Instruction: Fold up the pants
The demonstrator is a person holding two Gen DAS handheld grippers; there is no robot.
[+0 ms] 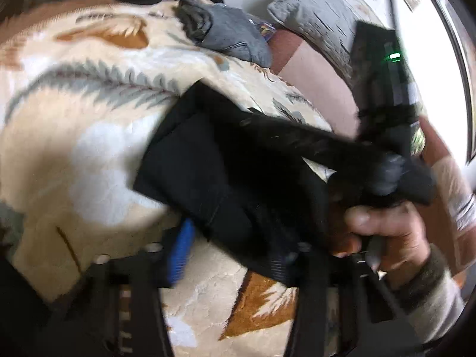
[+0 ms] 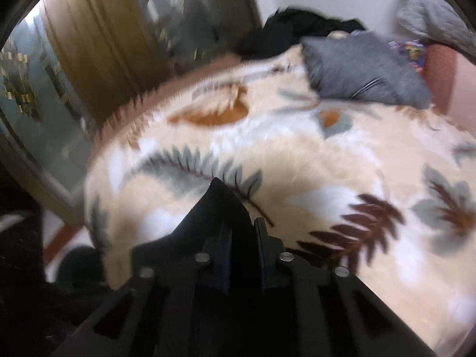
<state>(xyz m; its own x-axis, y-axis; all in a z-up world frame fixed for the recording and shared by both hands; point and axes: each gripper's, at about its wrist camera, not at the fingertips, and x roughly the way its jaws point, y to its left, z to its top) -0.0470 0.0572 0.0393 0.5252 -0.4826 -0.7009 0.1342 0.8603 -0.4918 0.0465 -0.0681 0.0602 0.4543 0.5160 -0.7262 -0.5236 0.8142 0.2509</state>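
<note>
The black pants (image 1: 226, 166) hang bunched above the leaf-print blanket (image 1: 89, 136) in the left wrist view. My left gripper (image 1: 232, 255) has its jaws apart, a blue pad (image 1: 180, 253) showing on the left finger and the pants draped over the right one. My right gripper (image 1: 386, 172) shows at the right of that view, held in a hand, with pants cloth in its tips. In the right wrist view, my right gripper (image 2: 242, 232) is shut on a peak of the black pants (image 2: 217, 208) above the blanket (image 2: 312, 172).
A folded grey garment (image 2: 363, 71) and a pile of black clothes (image 2: 297, 29) lie at the blanket's far edge. A grey quilted pillow (image 1: 321, 20) sits behind. A wooden wardrobe with mirror panels (image 2: 89, 59) stands left of the bed.
</note>
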